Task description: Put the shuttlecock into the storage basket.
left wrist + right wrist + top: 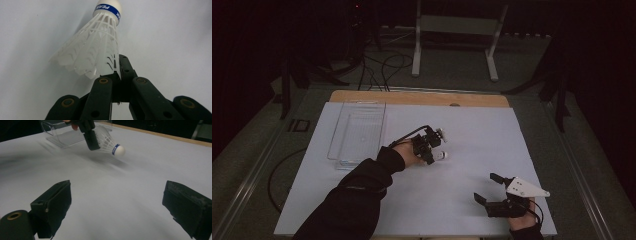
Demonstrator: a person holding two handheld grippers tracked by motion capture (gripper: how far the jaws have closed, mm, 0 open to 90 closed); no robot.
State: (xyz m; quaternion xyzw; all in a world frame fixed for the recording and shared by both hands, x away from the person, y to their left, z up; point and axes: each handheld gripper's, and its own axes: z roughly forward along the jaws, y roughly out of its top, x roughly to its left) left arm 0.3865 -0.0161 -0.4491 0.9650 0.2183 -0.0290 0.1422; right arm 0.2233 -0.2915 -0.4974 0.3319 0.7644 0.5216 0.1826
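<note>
High view puts the left gripper (435,145) near the middle of the white sheet (472,130), its jaws pinched on the skirt edge of a white plastic shuttlecock (442,155); the left gripper view confirms the pinch, with the lattice skirt (90,52) caught at the jaw tips and the blue-banded cork (108,7) pointing away along the jaws. From that gripper the clear plastic tray (358,131) lies at about nine to ten o'clock, near but not touching, its long axis running twelve to six — likely the place the shuttlecock is bound for, so the coming move would be a short sideways carry over the tray's near wall. In the right gripper view the shuttlecock (110,144) hangs clear above the sheet, cork tilted toward the viewer's side, with the tray (62,135) just behind it. The right gripper (491,190) rests at five o'clock, well apart, its jaws spread and holding nothing — the left hand is plainly the nearer one. Open sheet surrounds the carry path; the wooden table edge (422,97) sits beyond the tray at twelve o'clock.
</note>
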